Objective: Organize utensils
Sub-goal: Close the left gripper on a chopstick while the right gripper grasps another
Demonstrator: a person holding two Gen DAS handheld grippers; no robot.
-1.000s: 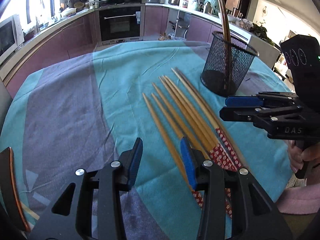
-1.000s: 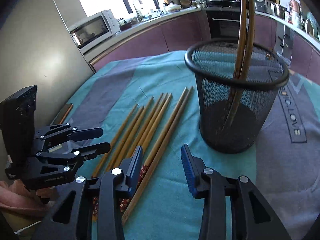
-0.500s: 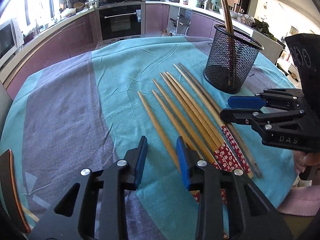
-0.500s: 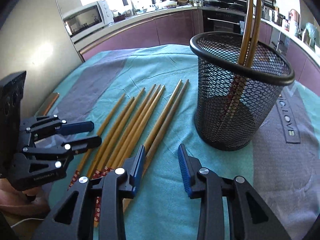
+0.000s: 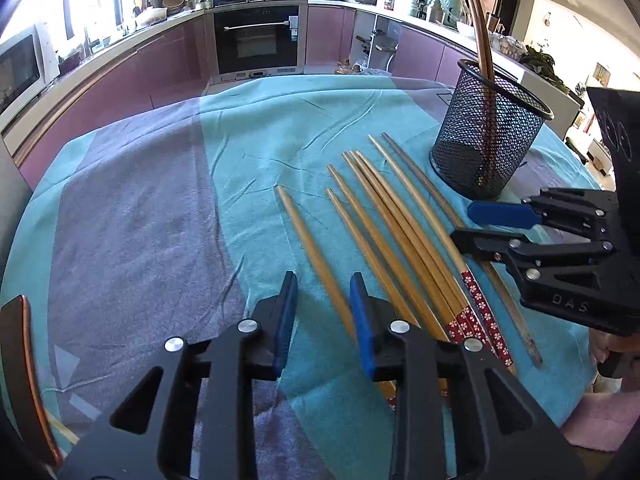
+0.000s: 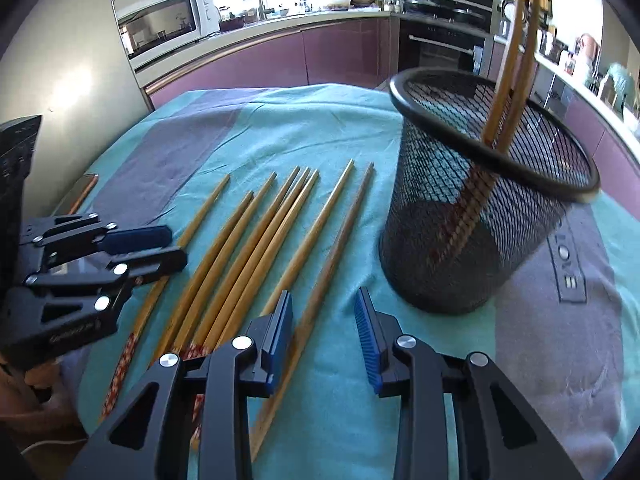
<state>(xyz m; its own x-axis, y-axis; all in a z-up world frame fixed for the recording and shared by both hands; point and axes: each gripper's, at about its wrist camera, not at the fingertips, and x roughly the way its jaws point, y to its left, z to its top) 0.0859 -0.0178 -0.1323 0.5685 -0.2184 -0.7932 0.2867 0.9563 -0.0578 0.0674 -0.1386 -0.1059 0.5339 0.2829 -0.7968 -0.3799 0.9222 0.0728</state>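
Several bamboo chopsticks [image 5: 400,220] [image 6: 256,240] with red flowered ends lie side by side on the cloth. A black mesh cup [image 5: 488,140] [image 6: 472,240] stands to their right with two chopsticks [image 5: 482,52] [image 6: 516,60] upright in it. My left gripper [image 5: 323,292] [image 6: 176,246] hovers open over the near end of the leftmost chopstick, its jaws apart on either side. My right gripper [image 6: 324,304] [image 5: 464,226] is open above the rightmost, darker chopstick [image 6: 344,236], in front of the cup. Neither holds anything.
A teal and purple cloth [image 5: 160,220] covers the round table. A wooden chair edge [image 5: 24,360] sits at the near left. A hand and pink sleeve [image 5: 600,420] hold the right gripper. Kitchen counters, an oven [image 5: 256,40] and a microwave [image 6: 164,24] ring the room.
The left gripper's jaws have narrowed and now straddle the leftmost chopstick. The right gripper's jaws narrowed slightly and its view has rolled, so the cup looks tilted.
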